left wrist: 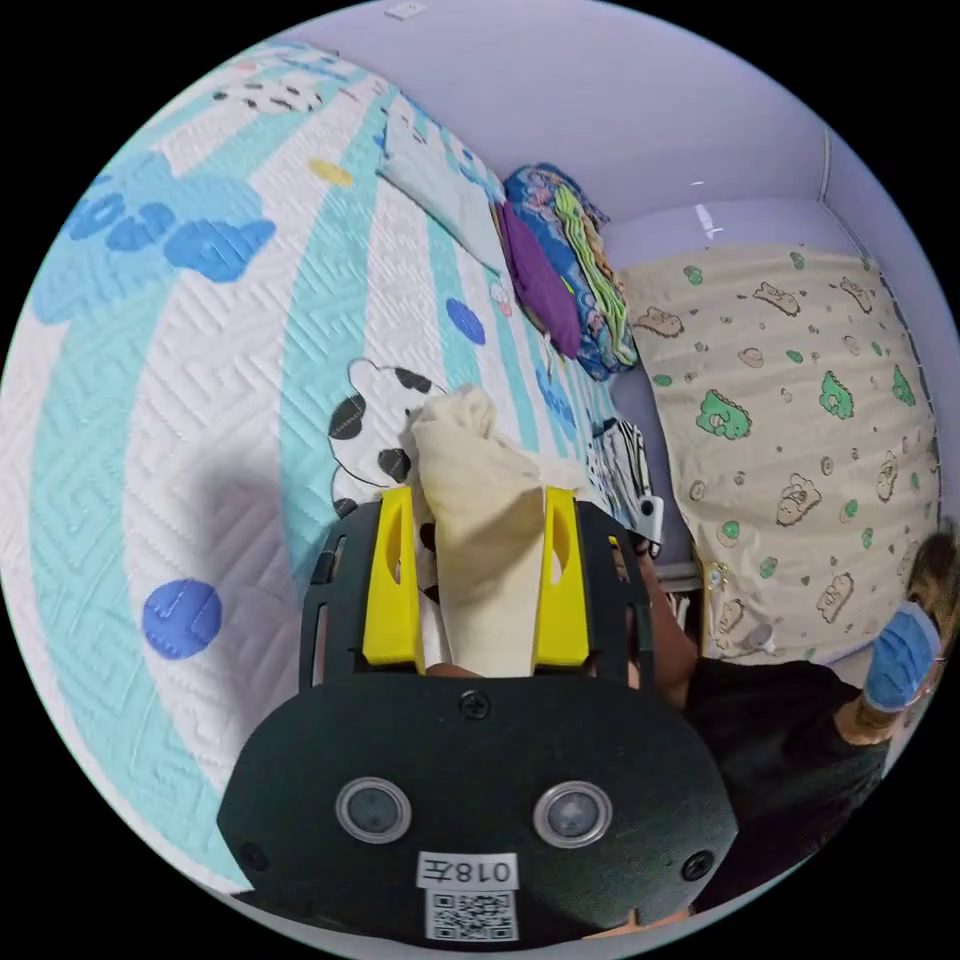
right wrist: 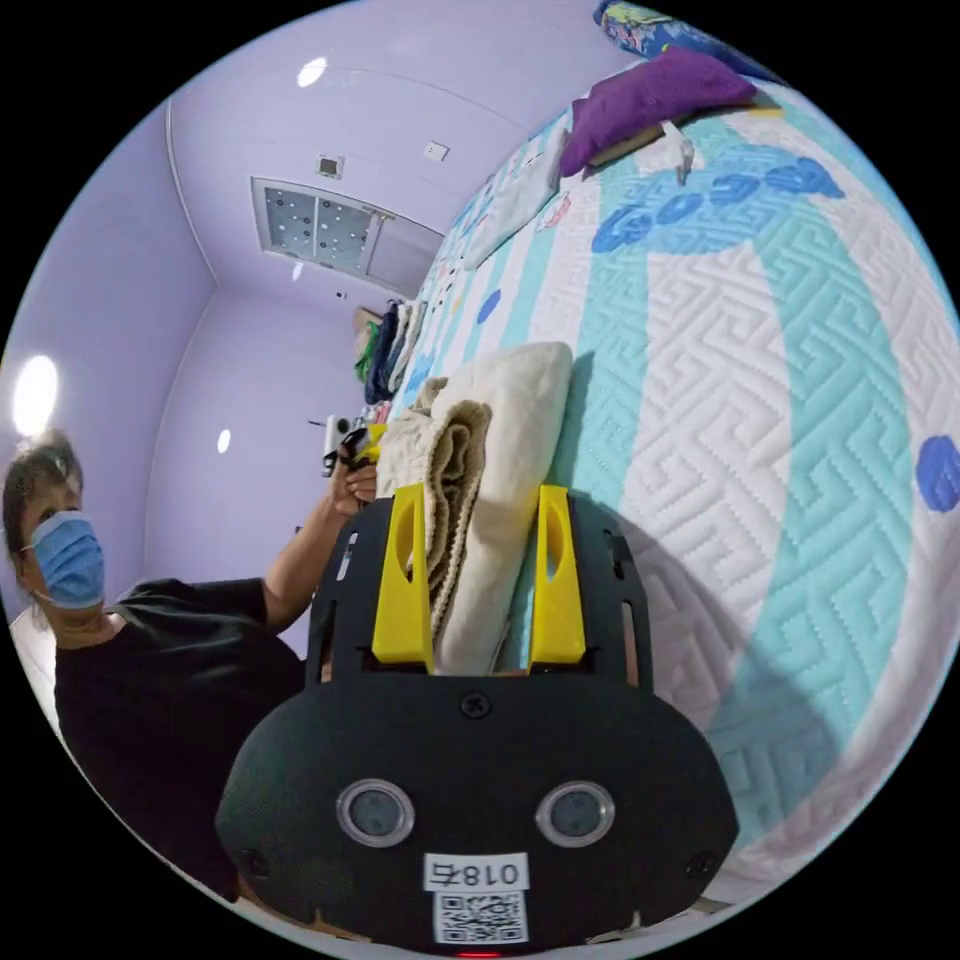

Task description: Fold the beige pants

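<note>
The beige pants point(left wrist: 465, 440) are bunched into a thick folded bundle over the quilted bed cover point(left wrist: 200, 400). In the left gripper view my left gripper point(left wrist: 480, 495) has both yellow jaws pressed on one end of the bundle. In the right gripper view the pants point(right wrist: 505, 420) show as stacked folded layers, edge on, against the bed cover point(right wrist: 760, 400). My right gripper point(right wrist: 480, 495) is shut on that end. Beyond the pants, the left gripper point(right wrist: 355, 442) appears small in the person's hand.
A purple pillow point(left wrist: 540, 275) and a stack of colourful bedding point(left wrist: 590, 260) lie at the far end of the bed. A beige cartoon-print cloth point(left wrist: 800, 430) hangs beside it. The person in a black shirt point(right wrist: 170, 680) stands at the bed's edge.
</note>
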The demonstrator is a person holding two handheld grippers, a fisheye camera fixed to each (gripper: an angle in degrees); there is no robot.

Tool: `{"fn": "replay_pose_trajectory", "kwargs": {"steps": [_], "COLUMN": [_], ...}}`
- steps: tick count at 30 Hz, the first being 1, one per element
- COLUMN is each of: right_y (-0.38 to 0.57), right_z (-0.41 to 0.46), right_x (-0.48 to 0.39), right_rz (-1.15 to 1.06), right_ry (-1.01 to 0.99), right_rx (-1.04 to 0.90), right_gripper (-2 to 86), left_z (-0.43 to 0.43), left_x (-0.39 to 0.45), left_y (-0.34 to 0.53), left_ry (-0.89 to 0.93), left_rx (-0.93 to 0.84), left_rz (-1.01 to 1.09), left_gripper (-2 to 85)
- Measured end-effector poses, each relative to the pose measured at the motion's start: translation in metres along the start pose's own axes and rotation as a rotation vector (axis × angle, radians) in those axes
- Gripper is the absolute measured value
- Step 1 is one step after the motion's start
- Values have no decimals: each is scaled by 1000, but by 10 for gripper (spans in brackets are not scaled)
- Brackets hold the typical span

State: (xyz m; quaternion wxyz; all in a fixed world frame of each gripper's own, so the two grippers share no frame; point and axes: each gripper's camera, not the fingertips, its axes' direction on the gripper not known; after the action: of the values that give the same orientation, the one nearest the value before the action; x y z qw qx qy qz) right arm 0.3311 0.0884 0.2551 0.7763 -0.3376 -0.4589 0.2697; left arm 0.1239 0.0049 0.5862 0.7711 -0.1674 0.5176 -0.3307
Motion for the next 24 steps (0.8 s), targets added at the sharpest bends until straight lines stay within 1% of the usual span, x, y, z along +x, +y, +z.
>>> {"fn": "replay_pose_trajectory", "kwargs": {"steps": [1,4,9,12,14,17,20,24], "right_y": [0,-4,-19,-20,-16,-4,9,3], "right_z": [-1,-3,15,27,39,49,54,64], "right_x": [-4,-13,-41,-71,-106,-147,-181,-230], "right_rz": [-4,1,-10,-39,-102,-159,-201,-303], "right_ry": [-38,-61,5,131,255,349,378,483], "right_rx": [-10,-21,-108,-146,-158,-122,-54,-8], "right_gripper": [160,162,159,136,97,76,65,62], "left_z": [5,11,15,9,5,-7,-26,-52], "left_x": [-3,-13,-15,-9,2,26,49,81], "left_y": [-5,-16,-24,-18,-12,3,26,54], "left_ry": [15,36,3,-39,-86,-155,-183,-219], "left_rx": [-25,-44,-40,-14,3,54,136,294], "left_rz": [21,30,50,71,104,176,227,282], "left_gripper": [168,164,142,104,86,74,68,65]}}
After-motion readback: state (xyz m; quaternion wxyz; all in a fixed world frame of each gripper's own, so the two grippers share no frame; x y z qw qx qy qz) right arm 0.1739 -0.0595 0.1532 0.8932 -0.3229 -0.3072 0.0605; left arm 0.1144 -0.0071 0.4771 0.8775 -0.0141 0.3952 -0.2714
